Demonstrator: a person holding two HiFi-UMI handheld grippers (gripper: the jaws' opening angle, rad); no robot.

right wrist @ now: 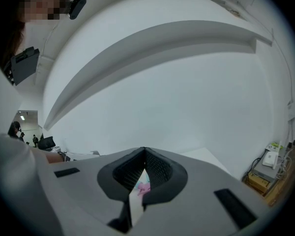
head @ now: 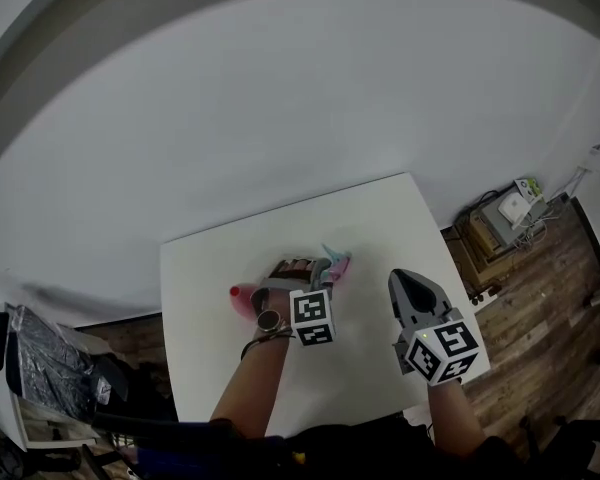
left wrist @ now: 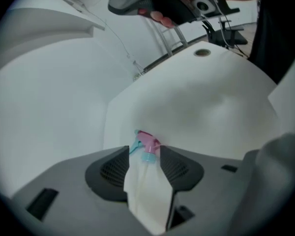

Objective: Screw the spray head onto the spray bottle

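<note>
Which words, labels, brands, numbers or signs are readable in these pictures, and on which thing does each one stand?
No text can be read.
Left cube and right cube: only black-and-white square patterns, no letters.
Spray bottle: no legible print.
Boxes on the floor: too small to read.

The spray head (left wrist: 146,144) looks like smooth pink and turquoise plastic with a slight sheen. The table (head: 380,218) top is smooth, matt white. The left gripper (left wrist: 145,152) has a matt grey plastic shell and dark pads (left wrist: 113,170) with a fine ribbed grid. At four o'clock in the head view, the floor (head: 540,308) is brown, grained wood plank.
</note>
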